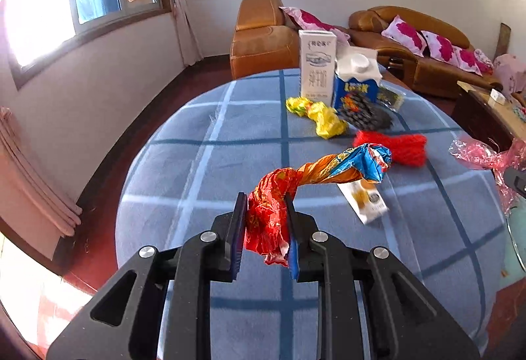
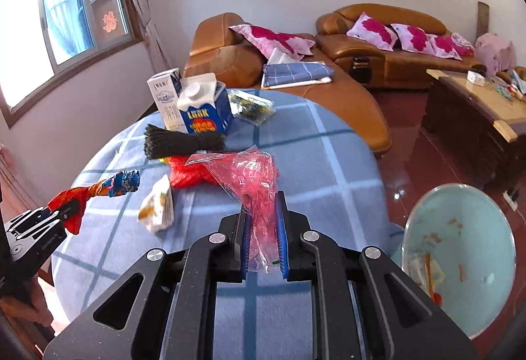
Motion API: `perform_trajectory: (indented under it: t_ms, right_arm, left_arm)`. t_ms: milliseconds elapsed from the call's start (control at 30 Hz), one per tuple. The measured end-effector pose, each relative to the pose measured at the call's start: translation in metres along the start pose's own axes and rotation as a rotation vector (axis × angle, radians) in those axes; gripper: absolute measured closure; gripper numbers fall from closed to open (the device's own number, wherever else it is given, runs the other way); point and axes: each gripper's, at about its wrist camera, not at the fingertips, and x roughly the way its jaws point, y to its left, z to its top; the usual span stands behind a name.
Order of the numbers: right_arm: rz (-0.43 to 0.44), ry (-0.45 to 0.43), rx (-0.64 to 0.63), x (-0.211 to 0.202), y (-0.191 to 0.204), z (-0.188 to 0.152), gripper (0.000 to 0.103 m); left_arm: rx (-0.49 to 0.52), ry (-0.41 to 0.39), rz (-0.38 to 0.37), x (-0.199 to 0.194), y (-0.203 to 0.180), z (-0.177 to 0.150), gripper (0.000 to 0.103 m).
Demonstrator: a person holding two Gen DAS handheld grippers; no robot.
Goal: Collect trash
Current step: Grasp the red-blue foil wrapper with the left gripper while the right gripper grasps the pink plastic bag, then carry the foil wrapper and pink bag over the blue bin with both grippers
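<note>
My left gripper (image 1: 265, 199) is shut on the red end of a twisted red, orange and blue foil wrapper (image 1: 315, 177), held above the blue checked tablecloth (image 1: 203, 162). In the right wrist view that wrapper (image 2: 98, 190) and the left gripper (image 2: 62, 212) show at the left. The right gripper (image 2: 263, 200) is shut on a crumpled pink plastic bag (image 2: 245, 174), whose edge (image 1: 483, 156) reaches into the left view. A light blue bin (image 2: 460, 248) with scraps inside stands on the floor to the right of the table.
On the table lie a yellow wrapper (image 1: 319, 115), a red net bundle (image 1: 394, 144), a black bundle (image 2: 177, 141), a flat small carton (image 2: 157, 207), a white carton (image 1: 317, 64), a blue carton (image 2: 203, 110) and a clear packet (image 2: 251, 107). Brown sofas (image 2: 361, 64) and a wooden low table (image 2: 476, 110) stand behind.
</note>
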Motion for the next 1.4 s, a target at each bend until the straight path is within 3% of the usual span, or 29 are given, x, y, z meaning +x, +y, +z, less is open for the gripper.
perform_trajectory:
  t_ms: [833,1400]
  right_arm:
    - [-0.04,-0.039,0.065,-0.047,-0.041,-0.036,0.088]
    - [-0.149,-0.064,0.142,-0.076,-0.093,-0.053,0.088]
  left_arm:
    - [0.098,-0.034,-0.109,-0.048,-0.076,-0.021,0.082]
    - [0.192,-0.045,-0.217,-0.061,-0.144,-0.026,0.082]
